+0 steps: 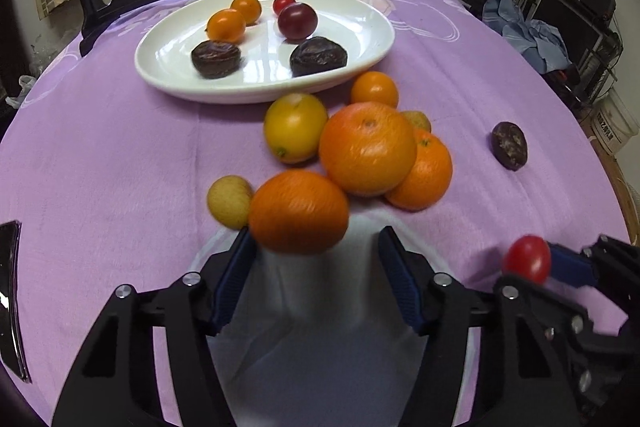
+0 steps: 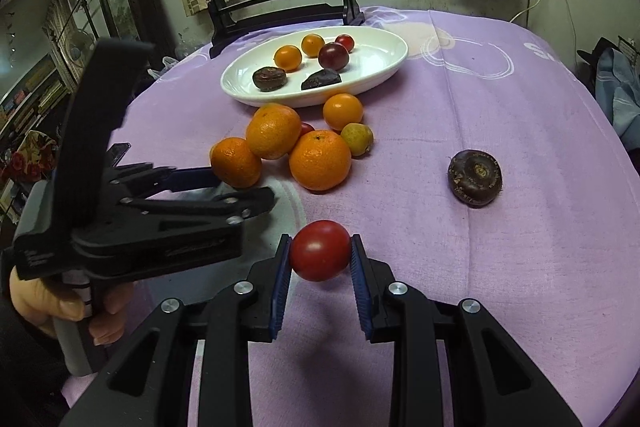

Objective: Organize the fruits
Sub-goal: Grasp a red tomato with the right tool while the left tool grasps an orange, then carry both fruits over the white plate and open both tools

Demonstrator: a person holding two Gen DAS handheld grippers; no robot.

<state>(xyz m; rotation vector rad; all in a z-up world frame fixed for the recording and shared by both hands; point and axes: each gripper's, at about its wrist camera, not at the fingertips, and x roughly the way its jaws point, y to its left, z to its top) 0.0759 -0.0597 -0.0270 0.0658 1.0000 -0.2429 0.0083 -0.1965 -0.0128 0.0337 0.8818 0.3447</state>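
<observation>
My right tongs (image 2: pixel 321 251) gripped a red tomato (image 2: pixel 320 250); the white plate (image 2: pixel 394 61) lay well ahead, beyond the oranges. My left tongs (image 1: pixel 316 247), jaws apart, were nearer an orange (image 1: pixel 298 211) at their tips

A lilac cloth (image 2: pixel 460 131) with pale white swirls covers the desk. The plate (image 2: pixel 384 47) is plain white, holding orange, dark red and brown-black fruits. Near it lie bright oranges (image 2: pixel 320 159), a yellow fruit (image 1: pixel 295 127) and a dark brown one (image 2: pixel 475 177). The tomato (image 2: pixel 320 250) is glossy red between blue pads (image 2: pixel 282 279) on black fingers.
</observation>
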